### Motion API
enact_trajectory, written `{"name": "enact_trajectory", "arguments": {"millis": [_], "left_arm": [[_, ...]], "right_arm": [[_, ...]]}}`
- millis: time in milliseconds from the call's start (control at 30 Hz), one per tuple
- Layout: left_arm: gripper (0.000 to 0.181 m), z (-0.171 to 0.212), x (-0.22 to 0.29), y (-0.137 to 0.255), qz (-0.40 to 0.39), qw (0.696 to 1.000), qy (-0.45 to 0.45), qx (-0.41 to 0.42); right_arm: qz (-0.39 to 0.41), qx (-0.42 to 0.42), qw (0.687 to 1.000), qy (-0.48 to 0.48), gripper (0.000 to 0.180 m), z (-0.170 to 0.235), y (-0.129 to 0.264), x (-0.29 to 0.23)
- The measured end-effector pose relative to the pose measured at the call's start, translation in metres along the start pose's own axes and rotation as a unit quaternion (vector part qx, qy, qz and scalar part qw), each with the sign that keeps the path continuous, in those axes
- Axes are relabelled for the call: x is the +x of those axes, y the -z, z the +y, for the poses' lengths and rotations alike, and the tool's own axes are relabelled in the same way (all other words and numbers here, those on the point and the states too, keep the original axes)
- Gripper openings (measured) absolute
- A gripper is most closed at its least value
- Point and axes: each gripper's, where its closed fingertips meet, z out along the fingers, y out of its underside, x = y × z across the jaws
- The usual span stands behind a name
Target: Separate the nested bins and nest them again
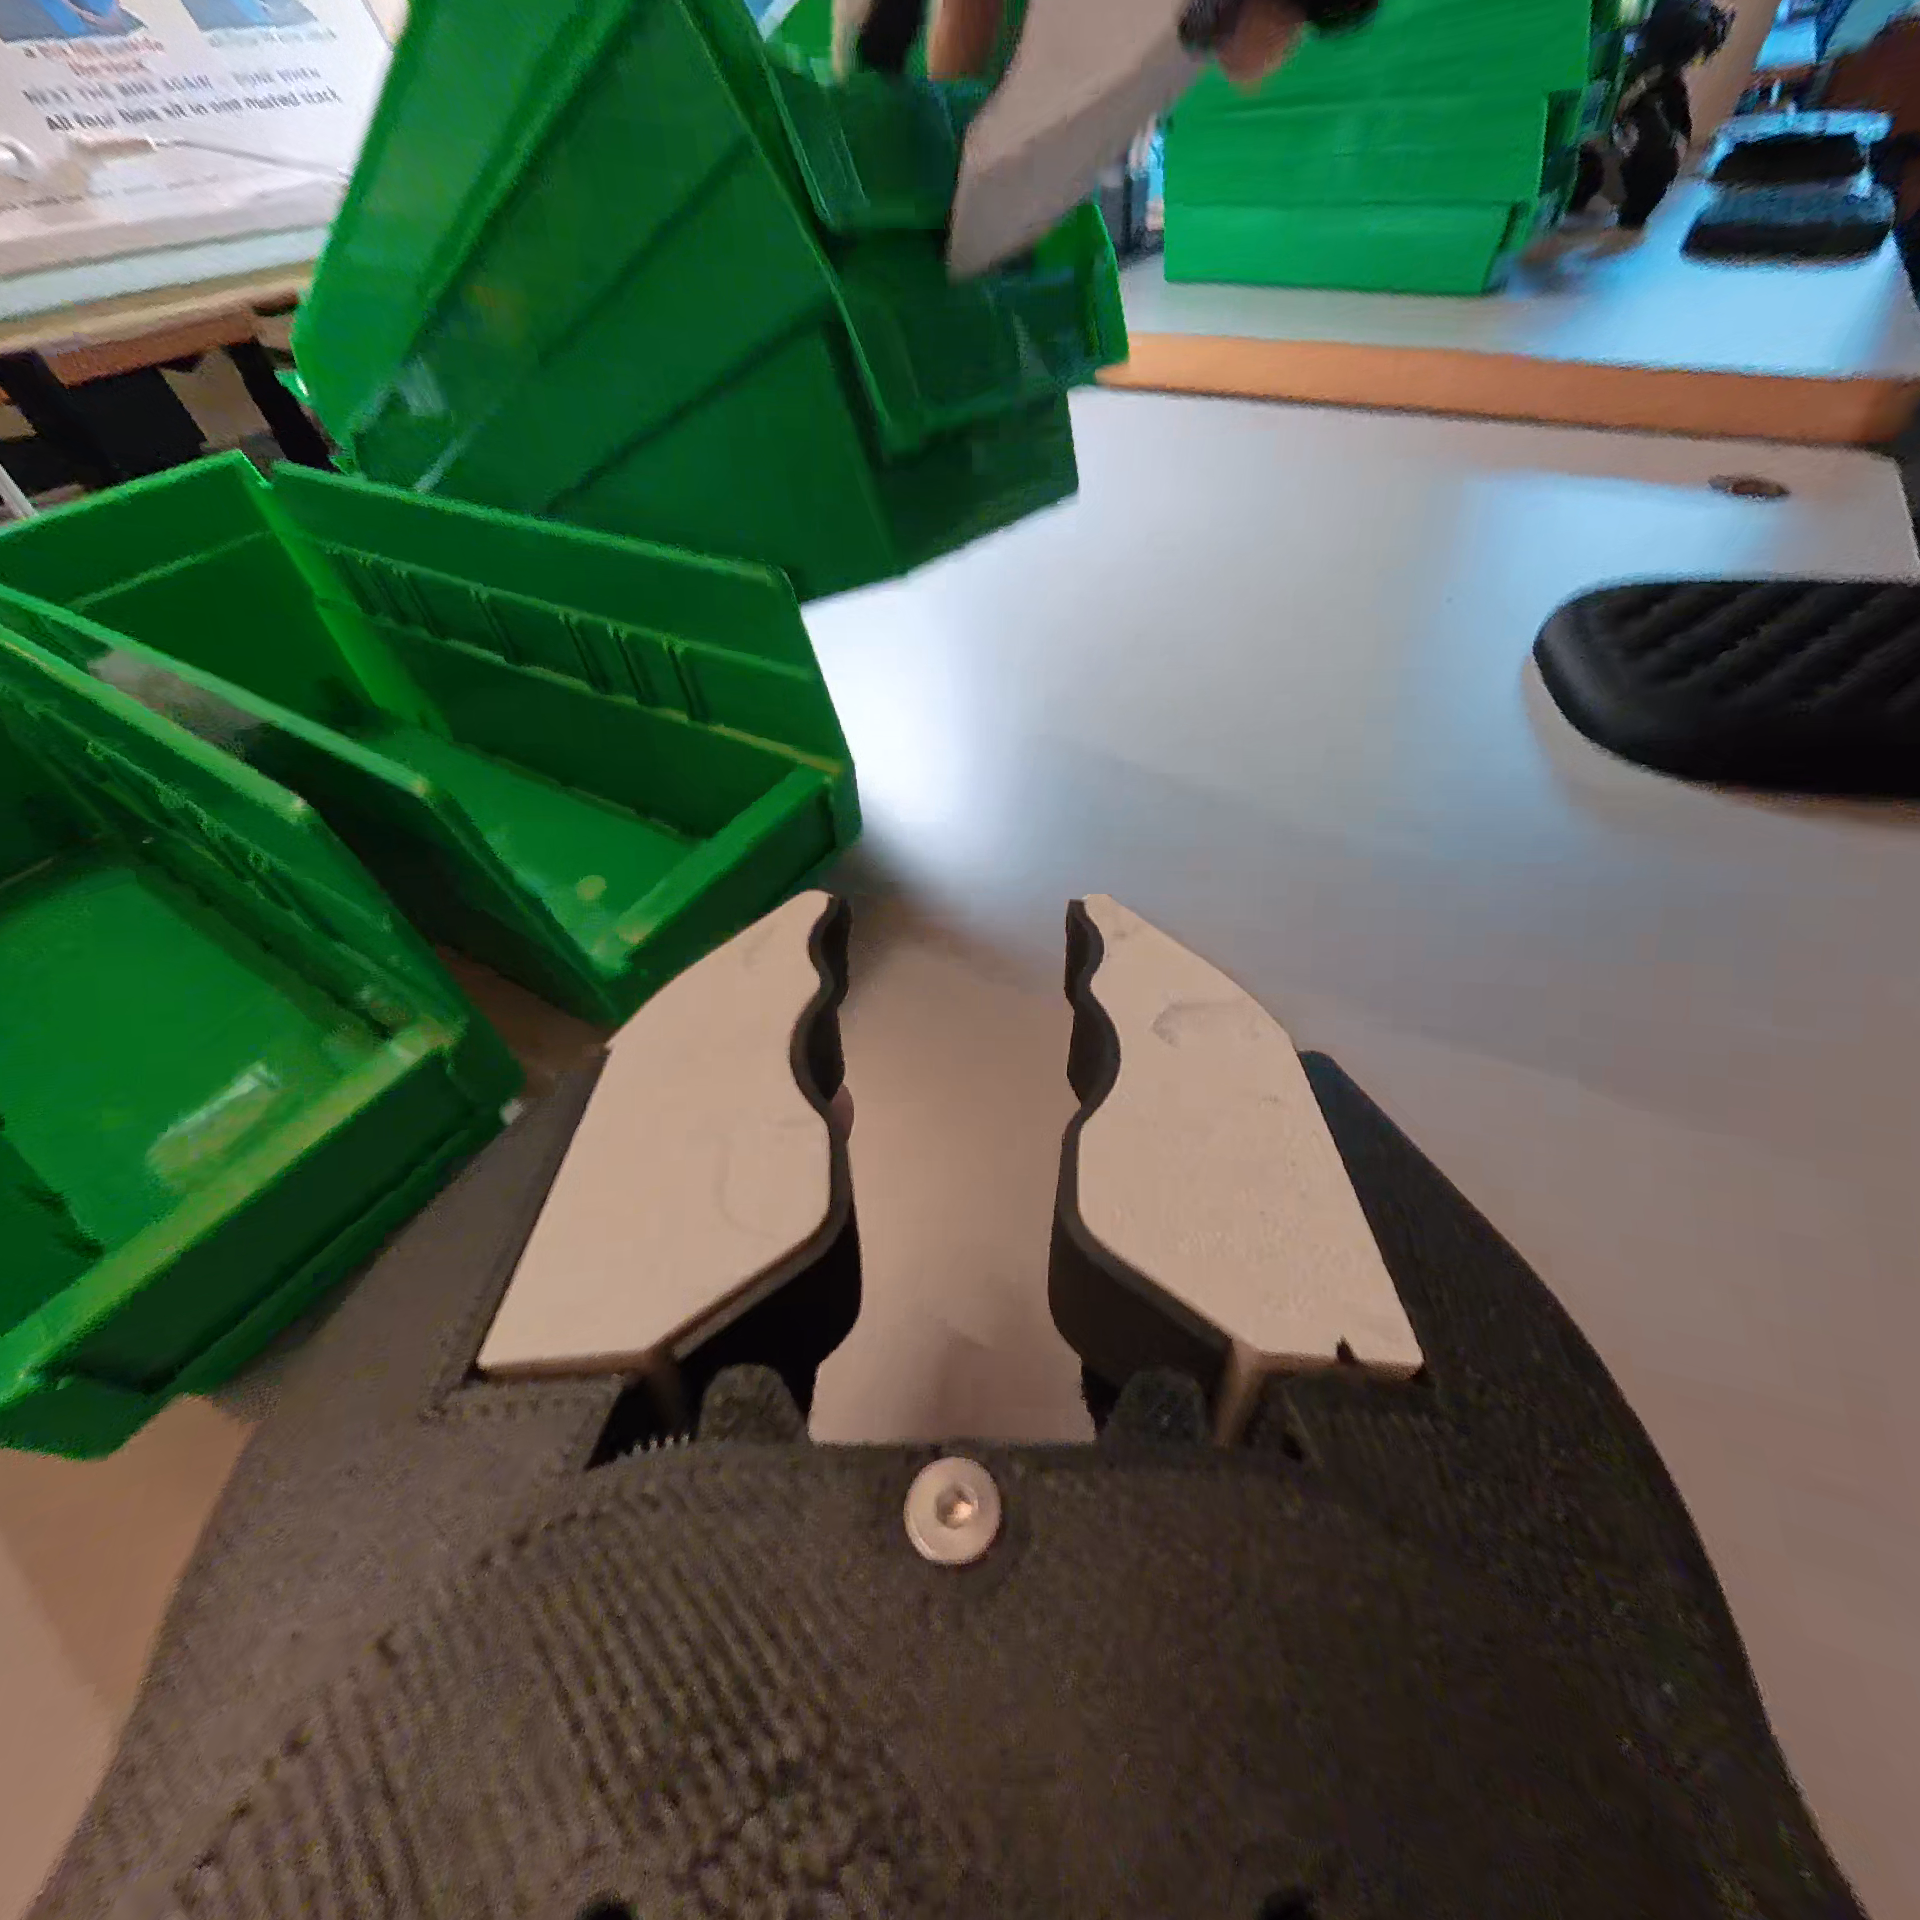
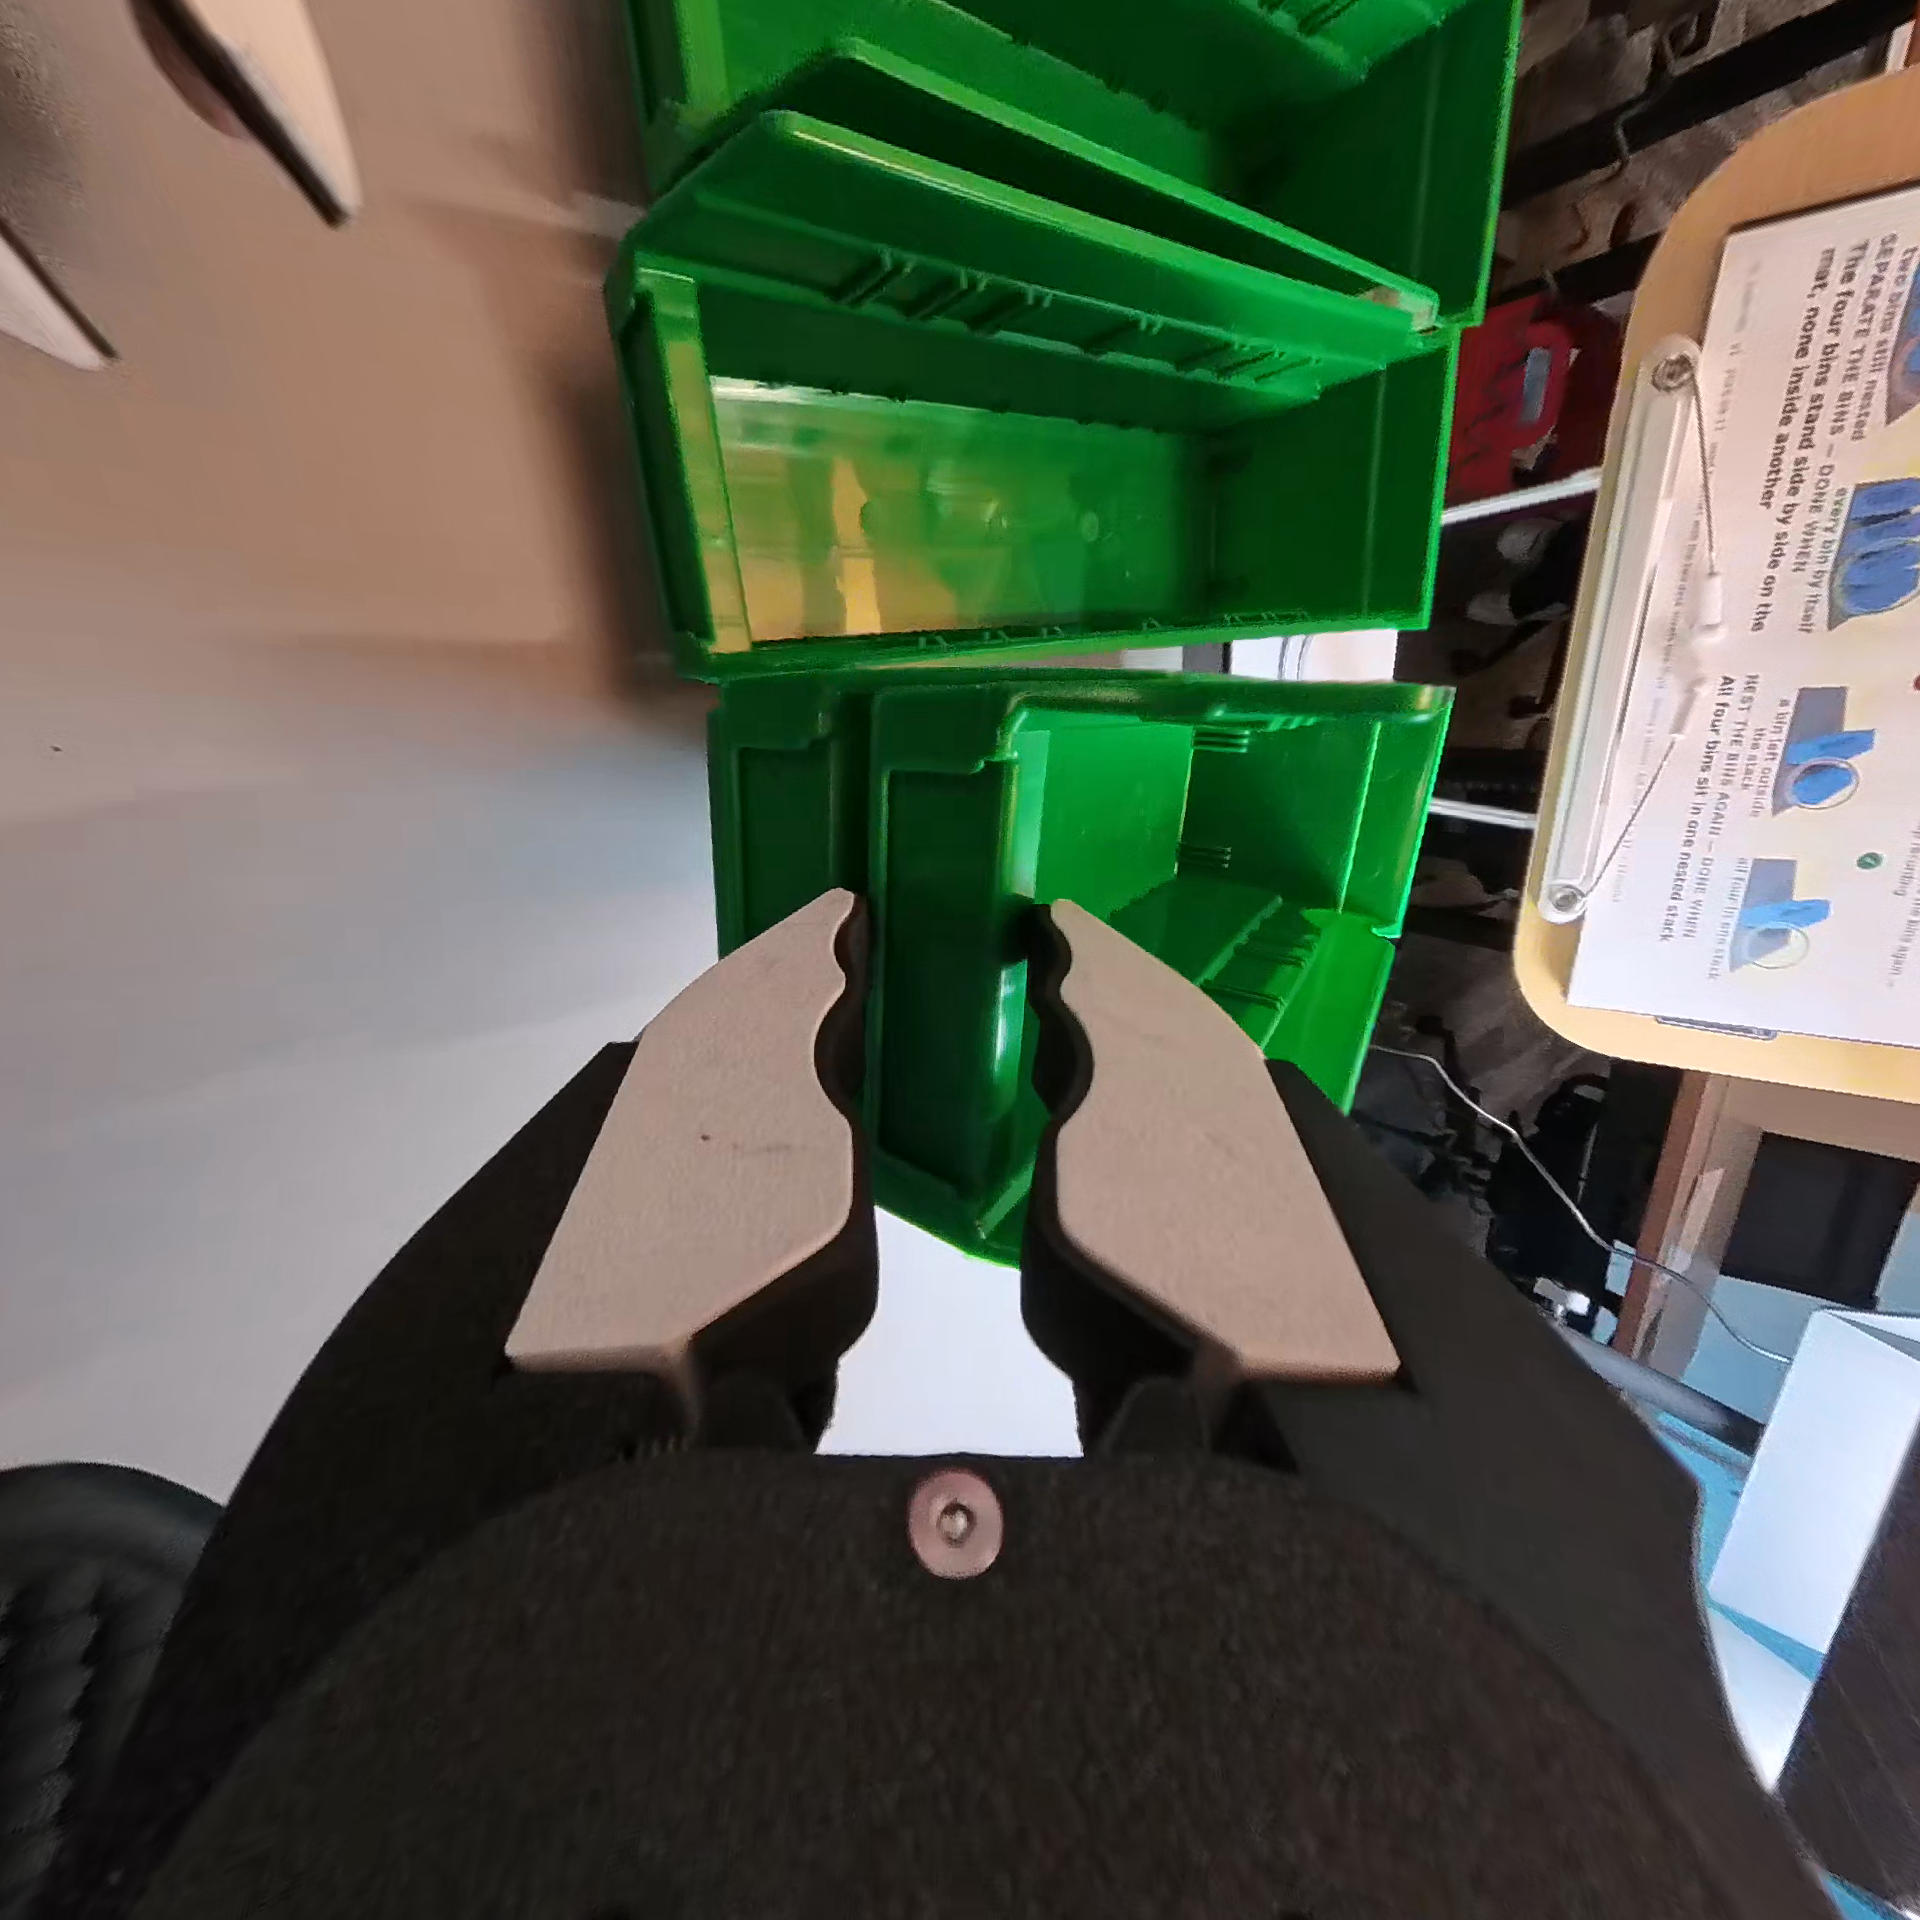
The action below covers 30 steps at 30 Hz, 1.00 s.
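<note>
One printed instruction sheet (image 2: 1766,623) beside green bins (image 2: 1039,499).

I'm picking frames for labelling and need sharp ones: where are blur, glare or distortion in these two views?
Left wrist view: the lifted bin and right gripper are motion-smeared; the left gripper is sharp. Right wrist view: glare on the clear panel of a standing bin; table streaked; wide-angle bending at edges.
</note>
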Motion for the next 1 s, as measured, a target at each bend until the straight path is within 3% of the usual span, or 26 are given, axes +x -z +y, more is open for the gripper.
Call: {"name": "enact_trajectory", "arguments": {"millis": [267, 467, 533, 933, 1000], "left_arm": [[0.037, -0.053, -0.007, -0.065, -0.036, 0.999, 0.010, 0.016], [0.030, -0.046, 0.005, -0.088, -0.048, 0.999, -0.008, 0.006], [0.016, -0.042, 0.011, -0.088, -0.039, 0.999, -0.013, 0.010], [0.005, -0.029, 0.021, -0.095, 0.009, 0.999, 0.036, 0.002], [0.000, -0.003, 0.017, -0.101, -0.002, 0.998, 0.021, -0.055]], "right_arm": [[0.009, -0.006, 0.999, 0.032, 0.029, -0.007, -0.007, -0.019], [0.016, -0.017, 0.999, 0.036, 0.029, 0.009, -0.008, -0.027], [0.020, -0.012, 0.999, 0.031, 0.029, 0.012, -0.008, -0.026], [0.036, 0.013, 0.998, 0.052, 0.029, 0.015, -0.006, -0.027], [0.060, 0.048, 0.997, 0.028, 0.029, 0.007, 0.005, -0.015]]}}
